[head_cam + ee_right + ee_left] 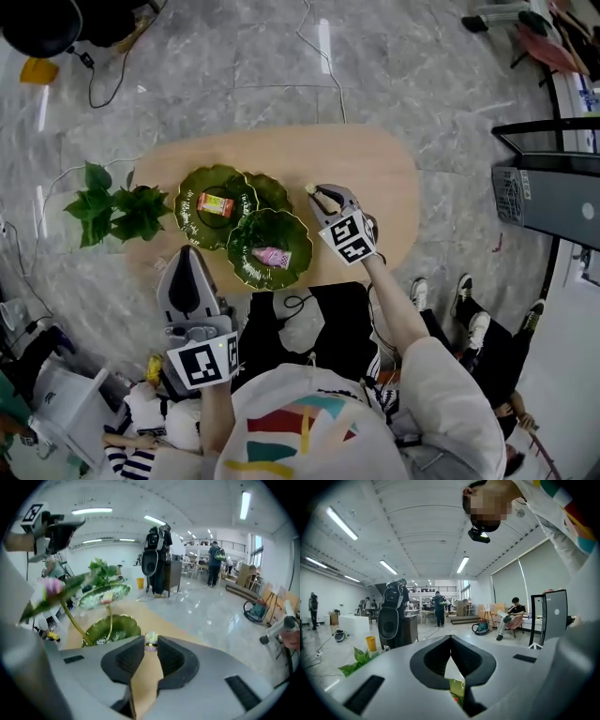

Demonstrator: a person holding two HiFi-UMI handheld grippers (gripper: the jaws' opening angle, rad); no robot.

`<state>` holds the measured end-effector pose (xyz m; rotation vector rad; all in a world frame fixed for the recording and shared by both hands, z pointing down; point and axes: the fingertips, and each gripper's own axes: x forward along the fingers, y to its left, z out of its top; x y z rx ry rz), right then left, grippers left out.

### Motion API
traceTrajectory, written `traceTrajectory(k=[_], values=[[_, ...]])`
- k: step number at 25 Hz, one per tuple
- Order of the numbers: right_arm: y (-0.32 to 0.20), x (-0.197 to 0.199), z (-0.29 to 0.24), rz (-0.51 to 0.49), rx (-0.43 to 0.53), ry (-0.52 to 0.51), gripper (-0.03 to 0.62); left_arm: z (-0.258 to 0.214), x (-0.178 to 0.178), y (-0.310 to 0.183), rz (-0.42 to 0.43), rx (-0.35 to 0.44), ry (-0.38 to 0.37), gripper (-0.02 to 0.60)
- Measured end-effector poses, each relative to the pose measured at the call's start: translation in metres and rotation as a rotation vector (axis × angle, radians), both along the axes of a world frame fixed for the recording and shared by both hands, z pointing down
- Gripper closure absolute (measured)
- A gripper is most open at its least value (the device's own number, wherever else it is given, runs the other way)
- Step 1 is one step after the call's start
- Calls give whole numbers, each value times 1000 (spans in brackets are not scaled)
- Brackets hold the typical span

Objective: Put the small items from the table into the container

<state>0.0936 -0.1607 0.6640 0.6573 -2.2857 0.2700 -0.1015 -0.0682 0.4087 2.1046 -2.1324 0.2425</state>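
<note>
Right gripper view shows the right tongs pinching a small wrapped sweet; left tongs closed together.

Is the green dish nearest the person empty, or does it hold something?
Not empty: the dish holds one pink-wrapped sweet, lying near its middle.

Your stock, as it lies:
- Container: three green, gold-edged, leaf-shaped dishes on stems, standing on the table.
- Orange packet: flat in the left dish.
- Pink wrapped sweet: in the near dish.
- Pale wrapped sweet: on the tabletop, pinched between the jaw tips of your right gripper.
</note>
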Motion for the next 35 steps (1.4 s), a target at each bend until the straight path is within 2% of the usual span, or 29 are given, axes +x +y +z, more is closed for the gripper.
traceTrajectory(k=[4, 8, 11, 14, 17, 22, 26, 30, 35], values=[[-19, -22, -106, -69, 157, -85, 499, -33, -8, -13, 15, 75, 1, 574], [-15, -32, -198, -123, 287, -164, 499, -60, -7, -25, 36, 148, 10, 574], [-6, -31, -237, -129, 351, -195, 499, -74, -6, -25, 46, 178, 13, 574], [2, -34, -245, -135, 344, -226, 499, -74, -10, -22, 43, 173, 5, 574], [1, -37, -220, -168, 286, -220, 499, -64, -14, -16, 27, 149, 11, 574], [-16, -39, -108, -227, 18, -176, 499, -37, -16, 0, 11, 77, 1, 574], [-23, -54, -38, -235, -146, -216, 499, -18, -18, 4, -18, 57, -11, 574], [-20, -76, 7, -287, -204, -223, 499, 5, -22, 7, -69, 40, -3, 574], [-2, -104, 47, -408, -231, -190, 499, 33, -28, 6, -101, 2, 1, 574]])
